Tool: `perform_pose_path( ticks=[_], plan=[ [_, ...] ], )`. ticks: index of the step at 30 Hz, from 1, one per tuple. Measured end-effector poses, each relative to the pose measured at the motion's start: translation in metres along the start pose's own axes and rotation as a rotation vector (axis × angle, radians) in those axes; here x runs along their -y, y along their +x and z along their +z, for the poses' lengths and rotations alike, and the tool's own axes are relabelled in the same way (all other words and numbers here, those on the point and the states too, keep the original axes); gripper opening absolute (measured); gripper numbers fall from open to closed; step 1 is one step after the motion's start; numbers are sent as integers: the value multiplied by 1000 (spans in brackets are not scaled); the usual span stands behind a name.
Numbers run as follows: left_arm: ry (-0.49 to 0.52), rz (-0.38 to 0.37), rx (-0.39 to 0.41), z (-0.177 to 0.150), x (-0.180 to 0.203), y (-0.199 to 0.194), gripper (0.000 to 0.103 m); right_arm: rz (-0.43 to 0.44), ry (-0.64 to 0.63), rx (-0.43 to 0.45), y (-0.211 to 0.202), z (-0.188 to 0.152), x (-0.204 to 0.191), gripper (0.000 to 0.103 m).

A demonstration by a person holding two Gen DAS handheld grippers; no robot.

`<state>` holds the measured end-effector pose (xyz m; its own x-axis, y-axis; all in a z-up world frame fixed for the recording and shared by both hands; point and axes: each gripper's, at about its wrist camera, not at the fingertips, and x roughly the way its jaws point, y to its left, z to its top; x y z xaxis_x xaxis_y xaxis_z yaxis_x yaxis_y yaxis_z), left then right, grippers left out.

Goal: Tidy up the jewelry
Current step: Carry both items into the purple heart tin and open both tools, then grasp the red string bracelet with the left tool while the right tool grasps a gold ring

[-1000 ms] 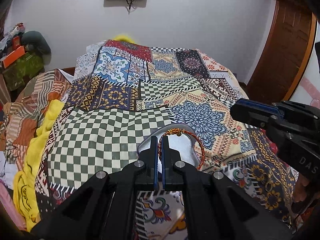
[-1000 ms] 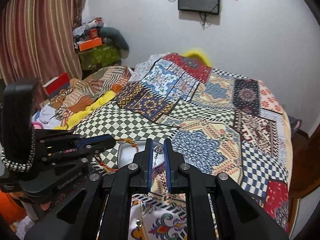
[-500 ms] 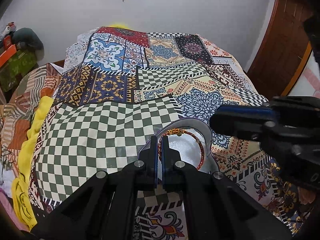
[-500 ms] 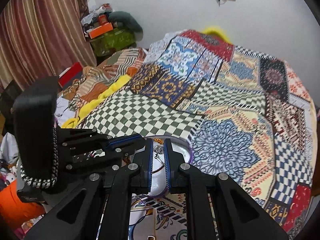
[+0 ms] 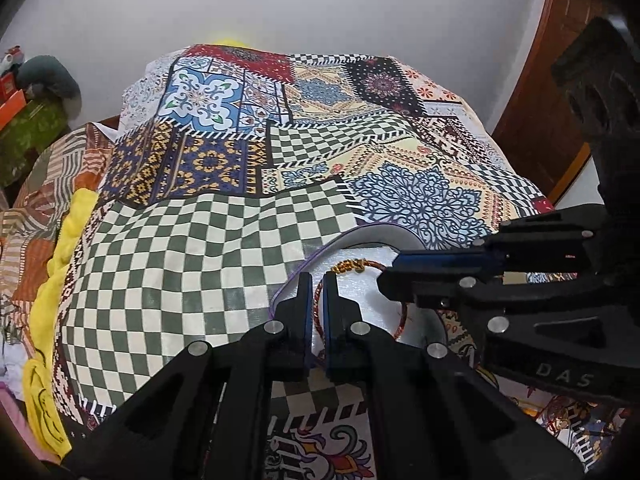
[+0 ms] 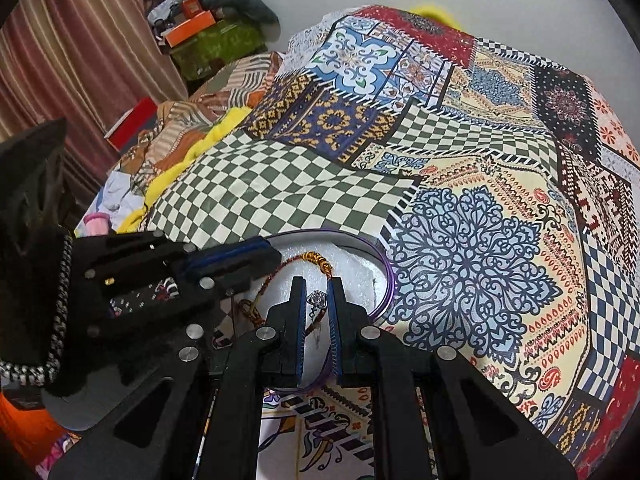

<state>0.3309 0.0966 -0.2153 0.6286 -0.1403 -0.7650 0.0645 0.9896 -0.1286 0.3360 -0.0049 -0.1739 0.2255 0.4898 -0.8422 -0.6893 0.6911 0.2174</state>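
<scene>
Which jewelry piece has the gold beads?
The red thread bracelet in the left tongs; the right tongs hold a small silver pendant instead.

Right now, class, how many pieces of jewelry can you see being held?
2: a red bangle in the left gripper, a silver pendant in the right gripper, both over the tray.

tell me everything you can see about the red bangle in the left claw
The red bangle is a thin hoop wound in red thread with a metallic glint, and a short cluster of gold beads sits at its far side. The left claw is shut on its near rim, so the hoop reaches forward over the white foam pad of a purple-rimmed tray on the patchwork bedspread. Whether its far edge rests on the foam or hangs just above it I cannot tell. The right claw crosses over its right side.
</scene>
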Motion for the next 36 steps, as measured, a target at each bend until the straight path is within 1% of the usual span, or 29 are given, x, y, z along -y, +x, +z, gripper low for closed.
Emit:
perform_pose_path(
  ticks=[5,10,12,14,16,22,23,24,25,26,27,36],
  plan=[
    [-12,5,9,0,-5,-8,2,-13,-36,-12,2,-2,-7,10],
    [-31,22,28,0,-12,-23,7,-46,-69,-33,4,-3,-13,10],
    [-37,24,30,0,-15,-28,8,-56,-75,-40,4,-3,-14,14],
    [-41,28,29,-1,-16,-32,9,-63,-77,-40,3,-4,-15,21],
    [-40,32,27,-2,-17,-36,10,-75,-82,-28,-3,-4,-17,28],
    [-29,32,23,-5,-11,-51,10,-98,-81,21,-31,-6,-22,29],
    [-25,32,26,-6,-9,-55,12,-103,-80,30,-36,-7,-22,29],
    [-22,32,28,-6,-7,-57,19,-108,-78,44,-43,-8,-23,29],
    [-19,32,31,-6,-5,-60,23,-112,-77,55,-50,-9,-23,29],
    [-14,34,38,-7,-2,-65,30,-118,-74,66,-57,-11,-24,29],
    [-10,35,43,-7,0,-68,33,-123,-73,75,-62,-12,-25,29],
    [28,29,44,-16,26,-95,34,-176,-50,162,-112,-37,-27,29]
  ],
)
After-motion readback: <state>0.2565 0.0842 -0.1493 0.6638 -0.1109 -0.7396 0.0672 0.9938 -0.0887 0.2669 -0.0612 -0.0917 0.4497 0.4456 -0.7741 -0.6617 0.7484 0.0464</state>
